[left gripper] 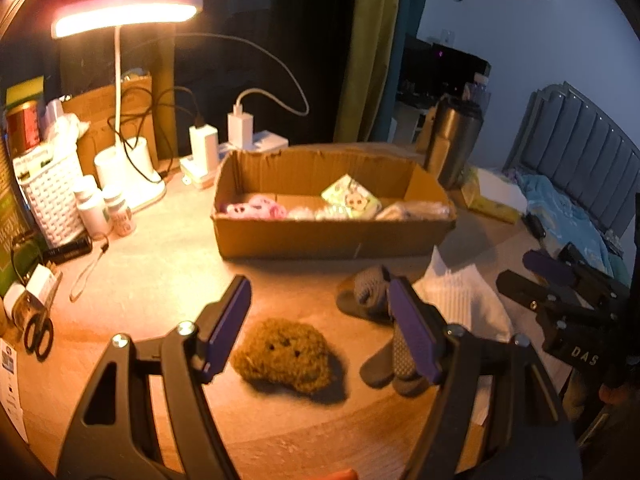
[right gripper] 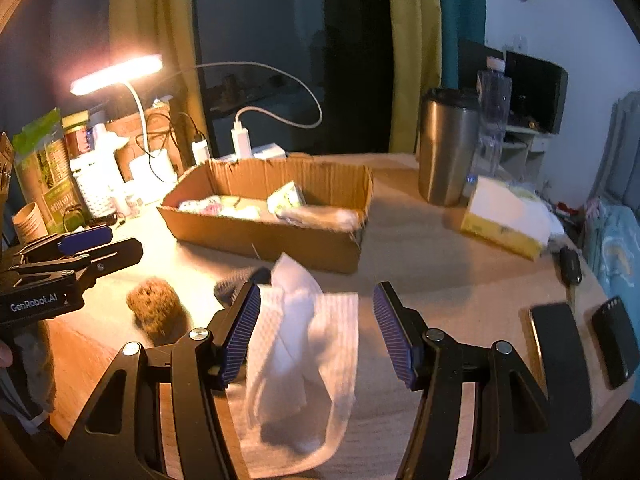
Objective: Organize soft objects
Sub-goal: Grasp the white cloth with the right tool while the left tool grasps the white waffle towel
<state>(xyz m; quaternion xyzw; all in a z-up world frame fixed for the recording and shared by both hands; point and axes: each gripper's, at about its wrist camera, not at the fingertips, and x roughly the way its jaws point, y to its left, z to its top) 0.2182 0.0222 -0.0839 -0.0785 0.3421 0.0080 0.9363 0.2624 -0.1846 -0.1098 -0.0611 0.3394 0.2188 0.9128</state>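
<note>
A fuzzy brown plush [left gripper: 285, 355] [right gripper: 155, 307] lies on the wooden table, just below and between the jaws of my left gripper [left gripper: 320, 328], which is open with nothing in it. Grey socks [left gripper: 380, 320] lie partly behind its right finger. A crumpled white cloth [right gripper: 304, 344] [left gripper: 460, 300] lies between the open jaws of my right gripper [right gripper: 316, 332], which also shows at the right of the left wrist view [left gripper: 560, 280]; its pads stand apart from the cloth. An open cardboard box [left gripper: 332, 236] [right gripper: 264, 240] behind holds several soft items.
A lit desk lamp [left gripper: 124, 16], chargers with cables [left gripper: 240, 124], a white basket [left gripper: 52, 196], bottles and scissors [left gripper: 38, 336] crowd the left. A steel tumbler [right gripper: 446, 148], a tissue box [right gripper: 504, 220], a key fob and two phones [right gripper: 560, 356] sit to the right.
</note>
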